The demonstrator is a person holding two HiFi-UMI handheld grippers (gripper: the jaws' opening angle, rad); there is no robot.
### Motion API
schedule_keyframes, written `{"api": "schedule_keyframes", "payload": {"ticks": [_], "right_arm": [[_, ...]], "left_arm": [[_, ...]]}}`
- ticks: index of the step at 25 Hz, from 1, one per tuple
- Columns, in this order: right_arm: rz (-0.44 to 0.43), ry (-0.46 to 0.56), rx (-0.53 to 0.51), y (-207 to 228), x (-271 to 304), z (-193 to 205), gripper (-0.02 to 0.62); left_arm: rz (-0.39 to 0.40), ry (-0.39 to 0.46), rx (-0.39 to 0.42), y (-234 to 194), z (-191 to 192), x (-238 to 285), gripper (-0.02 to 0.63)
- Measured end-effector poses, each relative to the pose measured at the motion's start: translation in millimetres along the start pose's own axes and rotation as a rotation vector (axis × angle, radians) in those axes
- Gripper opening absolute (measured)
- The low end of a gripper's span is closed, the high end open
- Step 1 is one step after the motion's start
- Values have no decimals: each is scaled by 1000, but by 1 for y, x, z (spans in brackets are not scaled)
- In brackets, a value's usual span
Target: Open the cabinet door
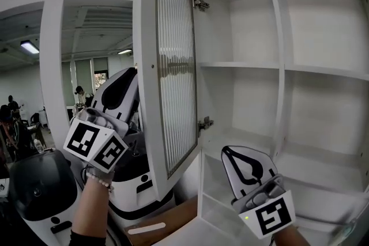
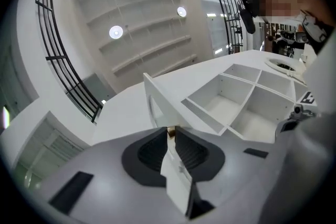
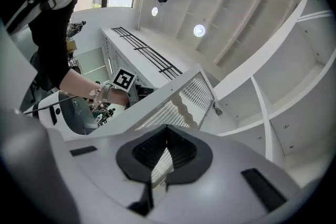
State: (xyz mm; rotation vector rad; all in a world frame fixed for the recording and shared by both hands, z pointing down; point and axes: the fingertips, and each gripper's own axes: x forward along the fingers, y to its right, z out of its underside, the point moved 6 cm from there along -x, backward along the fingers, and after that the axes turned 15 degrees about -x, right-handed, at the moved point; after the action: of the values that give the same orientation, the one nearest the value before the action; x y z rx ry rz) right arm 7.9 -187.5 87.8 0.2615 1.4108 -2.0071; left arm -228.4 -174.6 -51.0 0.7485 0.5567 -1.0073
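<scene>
The white cabinet door (image 1: 173,66) with a ribbed glass panel stands swung out toward me, hung on two hinges at its right side. Behind it the cabinet (image 1: 278,69) shows bare white shelves. My left gripper (image 1: 130,75) points up on the door's outer side, with its tips by the free edge. In the left gripper view its jaws (image 2: 171,129) stand a narrow gap apart, with the door (image 2: 152,94) just beyond the tips. My right gripper (image 1: 226,150) is low in front of the open cabinet. Its tips (image 3: 167,127) meet, shut on nothing, and the door (image 3: 178,102) is ahead of them.
Rounded black-and-white machines (image 1: 40,187) stand low on the left, below the door. A brown board (image 1: 167,219) lies under the door's lower corner. Metal hinges (image 1: 204,123) stick out at the door's inner edge. People stand far off in the room at the left (image 1: 79,95).
</scene>
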Motion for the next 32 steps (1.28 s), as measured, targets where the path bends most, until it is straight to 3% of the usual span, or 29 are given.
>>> {"api": "schedule_keyframes", "payload": {"ticks": [3,9,21,32], "right_arm": [[-14,7,-1,-5,8,4,-2],[-27,18,7,-16,21,5,-2],[-41,8,23,-22,29,16,-2],[-71,7,45,-38,36,22,-2]], "left_arm": [[-28,-11,72,-6,2,-3,38],[-63,-22,117,-14,3,-7,26],[-183,-23,57,-53,15,-27,-2],[-253,-53,93,-68,26,-55,-2]]}}
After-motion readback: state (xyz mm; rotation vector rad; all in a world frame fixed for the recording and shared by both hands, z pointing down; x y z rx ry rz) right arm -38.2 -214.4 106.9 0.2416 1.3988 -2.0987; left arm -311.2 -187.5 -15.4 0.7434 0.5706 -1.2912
